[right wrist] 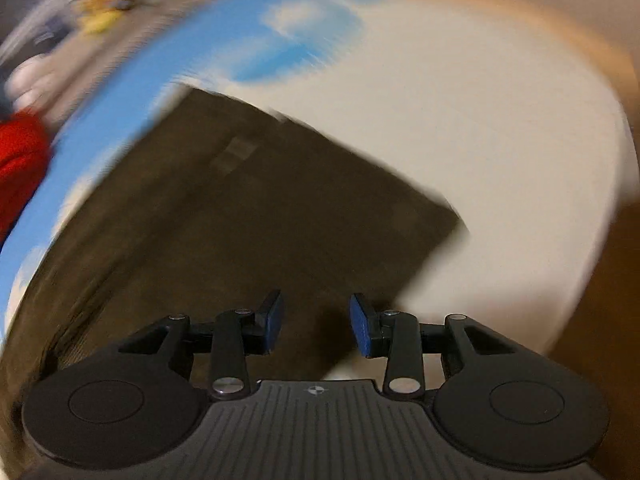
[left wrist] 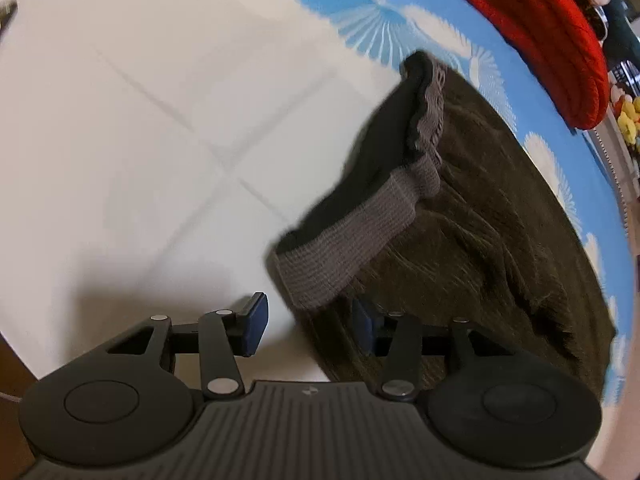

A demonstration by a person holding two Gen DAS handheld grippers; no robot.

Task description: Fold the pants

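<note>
— While you hold both tools over the bed, what do you have on the left side?

— Your left gripper [left wrist: 308, 330] is spread wide, and nothing is between its blue pads [left wrist: 256, 322]. Under its left finger you see the white part of the sheet [left wrist: 140, 140], which has straight crease lines. Under its right finger lie the dark brown pants [left wrist: 480, 240]. Their grey elastic waistband [left wrist: 352, 244] is turned toward you and stands a little open. Beyond the pants the sheet becomes blue with white flower prints [left wrist: 360, 12]. A red knitted garment [left wrist: 552, 40] lies at the far right edge, well apart from the pants.

— And on the right side?

— Your right gripper [right wrist: 316, 330] is also spread, with nothing pinched. This view is blurred. The pants [right wrist: 260, 208] lie flat under and ahead of the fingers, like a dark rectangle. On their left runs the blue part, with the red garment [right wrist: 20, 160] at the border. On their right is the white sheet [right wrist: 500, 160], and past it a brown surface [right wrist: 600, 280] that I cannot identify. Some yellow things [right wrist: 108, 4] are at the top left, too blurred to name.
</note>
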